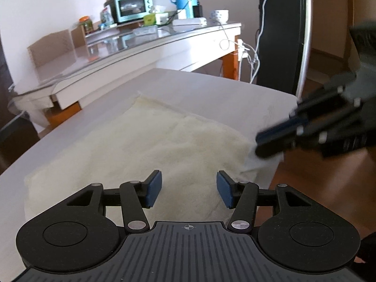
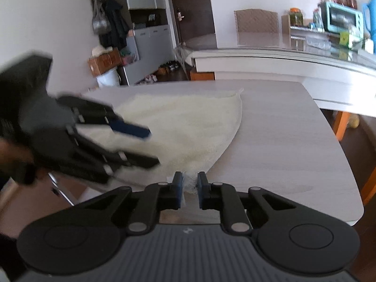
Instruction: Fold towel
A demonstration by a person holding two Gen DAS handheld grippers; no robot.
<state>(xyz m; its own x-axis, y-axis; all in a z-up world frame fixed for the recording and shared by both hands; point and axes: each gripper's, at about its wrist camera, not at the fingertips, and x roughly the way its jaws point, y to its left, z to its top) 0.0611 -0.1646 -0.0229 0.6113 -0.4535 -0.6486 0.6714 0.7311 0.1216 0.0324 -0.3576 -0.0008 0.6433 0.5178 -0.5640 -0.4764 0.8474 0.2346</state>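
The cream towel (image 1: 150, 145) is spread flat on the pale table (image 2: 293, 145), its near corner pinched between the narrowed jaws of the right gripper (image 2: 189, 183). The left gripper (image 1: 189, 186) is held wide and empty above the cloth. If only that thin corner is caught, it could be lost on lifting, and a lopsided fold risked

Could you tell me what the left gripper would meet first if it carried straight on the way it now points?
Most likely the cream towel lying just ahead of the open left gripper; depth is uncertain.
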